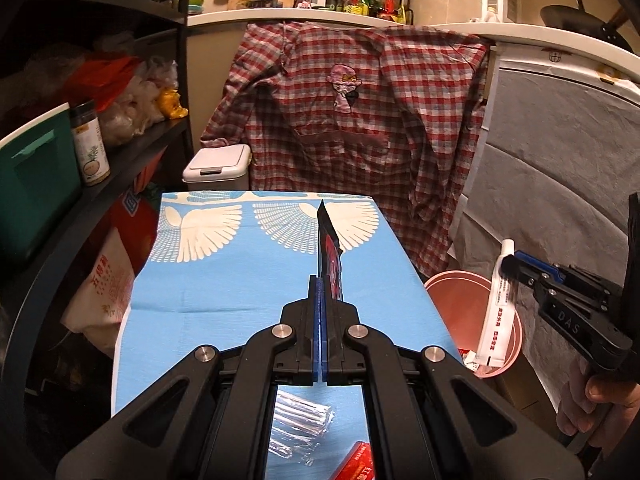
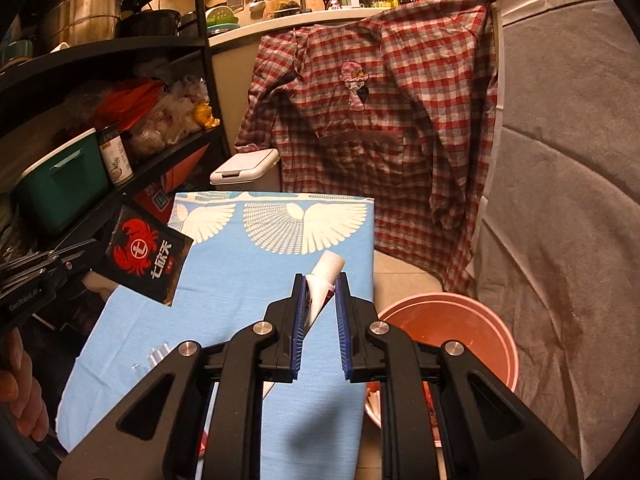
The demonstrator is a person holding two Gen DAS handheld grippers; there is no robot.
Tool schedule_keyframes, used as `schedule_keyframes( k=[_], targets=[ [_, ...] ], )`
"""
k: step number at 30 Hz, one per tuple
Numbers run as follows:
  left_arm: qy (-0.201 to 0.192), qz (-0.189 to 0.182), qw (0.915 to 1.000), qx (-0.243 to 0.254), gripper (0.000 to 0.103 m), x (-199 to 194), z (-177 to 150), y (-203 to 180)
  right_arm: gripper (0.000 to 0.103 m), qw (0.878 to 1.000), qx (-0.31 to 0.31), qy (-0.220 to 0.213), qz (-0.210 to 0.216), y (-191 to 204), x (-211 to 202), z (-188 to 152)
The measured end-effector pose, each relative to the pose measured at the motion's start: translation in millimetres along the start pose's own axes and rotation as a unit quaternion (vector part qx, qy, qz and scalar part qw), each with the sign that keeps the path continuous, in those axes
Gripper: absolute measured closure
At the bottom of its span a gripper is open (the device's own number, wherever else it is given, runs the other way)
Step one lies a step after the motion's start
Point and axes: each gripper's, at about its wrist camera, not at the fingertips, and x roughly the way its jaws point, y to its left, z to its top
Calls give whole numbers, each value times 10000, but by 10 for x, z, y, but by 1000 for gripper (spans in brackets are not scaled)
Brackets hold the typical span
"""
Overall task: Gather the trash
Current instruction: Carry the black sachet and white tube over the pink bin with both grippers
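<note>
Only the right wrist view shows the black packet's (image 2: 146,258) red crab print (edge-on otherwise), left gripper (image 1: 322,280) clamping it; right gripper (image 2: 321,280) pinches a white tube (image 2: 325,280).

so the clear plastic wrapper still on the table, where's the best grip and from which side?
Likely from above, at the crumpled end of the clear plastic wrapper. It lies flat on the blue tablecloth, so a side approach gives the fingers no edge. The red box sits close beside it, so pinch the end farther from that.

Two grippers are seen, one black packet (image 2: 146,258) and one white tube (image 1: 498,308). One pink bucket (image 2: 494,334) is counted at lower right.
</note>
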Motion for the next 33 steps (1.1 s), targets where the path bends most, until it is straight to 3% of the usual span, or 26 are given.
schedule_keyframes(
  k=[33],
  targets=[
    [30,-374,9989,266,103,242,-23,-596,88,9974,340,-298,-569,-619,-116,111]
  ],
)
